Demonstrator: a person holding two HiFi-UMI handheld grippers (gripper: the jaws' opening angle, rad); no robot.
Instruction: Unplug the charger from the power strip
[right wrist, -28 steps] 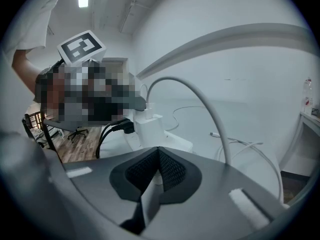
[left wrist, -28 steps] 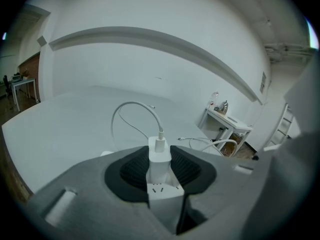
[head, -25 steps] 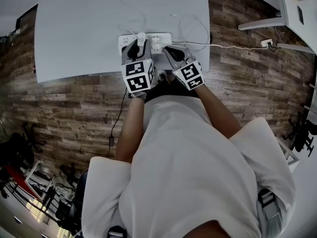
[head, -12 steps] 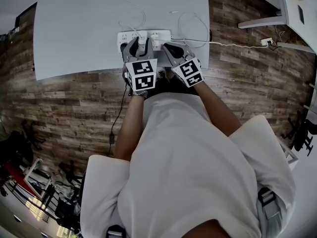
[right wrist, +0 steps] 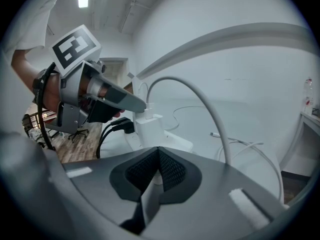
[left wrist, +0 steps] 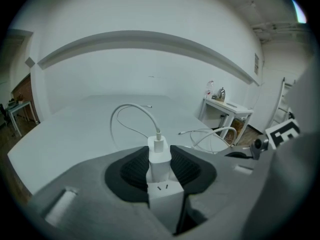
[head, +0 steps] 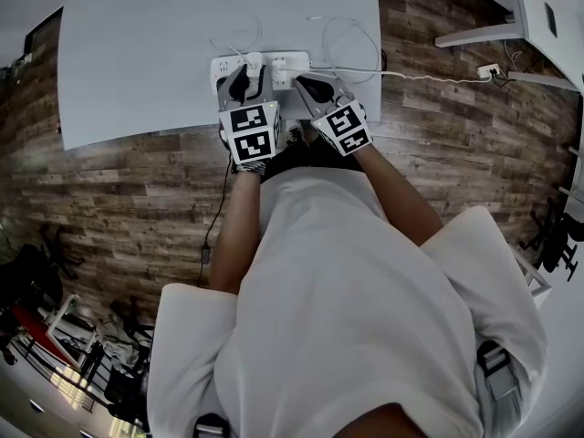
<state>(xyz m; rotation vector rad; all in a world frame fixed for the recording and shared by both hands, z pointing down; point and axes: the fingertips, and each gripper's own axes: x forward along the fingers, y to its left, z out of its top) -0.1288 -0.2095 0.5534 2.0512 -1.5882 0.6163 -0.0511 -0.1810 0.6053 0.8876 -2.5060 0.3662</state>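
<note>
Having rolled slightly squarer since a second ago, left gripper clamps the charger, upright between its jaws, still plugged into power strip; right gripper jaws look closed, apparently pressing the strip just beside.

White charger, white power strip, wood-grain floor

White table carries a power strip and loose white cables.
</note>
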